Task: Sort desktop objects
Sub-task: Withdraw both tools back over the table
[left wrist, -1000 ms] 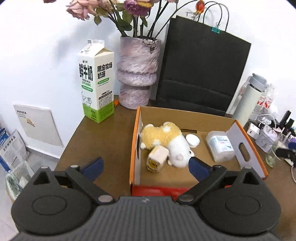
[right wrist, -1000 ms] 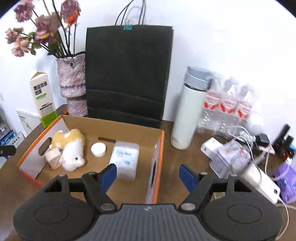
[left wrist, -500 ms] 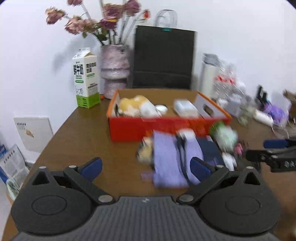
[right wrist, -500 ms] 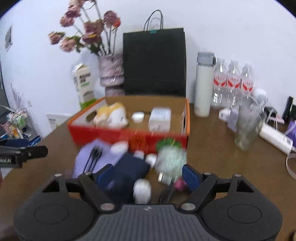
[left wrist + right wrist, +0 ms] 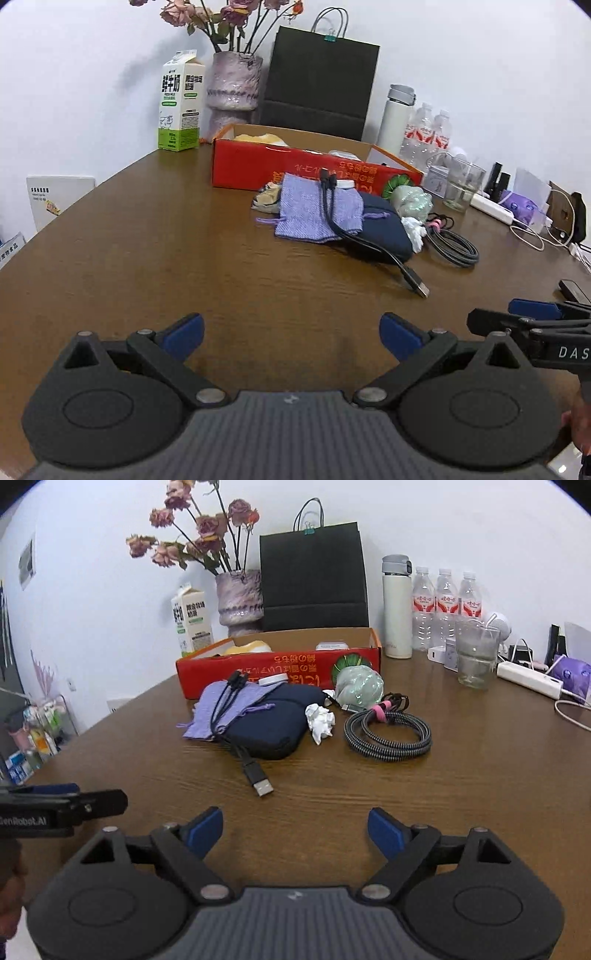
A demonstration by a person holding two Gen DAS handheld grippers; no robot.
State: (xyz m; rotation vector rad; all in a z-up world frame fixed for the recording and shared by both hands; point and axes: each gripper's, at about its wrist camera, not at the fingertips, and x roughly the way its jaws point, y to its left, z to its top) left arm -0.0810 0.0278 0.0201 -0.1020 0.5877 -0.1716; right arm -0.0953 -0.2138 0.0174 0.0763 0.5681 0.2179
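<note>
A pile lies on the brown table in front of a red cardboard box [image 5: 258, 162] [image 5: 229, 670]: a lilac drawstring pouch [image 5: 314, 210] [image 5: 225, 705], a navy pouch [image 5: 384, 229] [image 5: 273, 720], a black USB cable [image 5: 413, 278] [image 5: 258, 779], a coiled braided cable [image 5: 388, 734], crumpled white paper [image 5: 319, 722] and a pale green ball [image 5: 358, 686]. The box holds a yellow plush toy [image 5: 247, 649]. My left gripper [image 5: 291, 332] is open and empty, well short of the pile. My right gripper [image 5: 295, 827] is open and empty beside it.
Behind the box stand a milk carton [image 5: 181, 103], a vase with dried flowers [image 5: 232, 92] and a black paper bag [image 5: 321, 81]. At the right are a white flask [image 5: 397, 605], water bottles [image 5: 445, 602], a glass [image 5: 474, 653], a power strip [image 5: 528, 679] and chargers.
Both grippers have pulled back from above the box and dropped low over the table's near side. The pile in front of the box has come into view. Both stay open.
</note>
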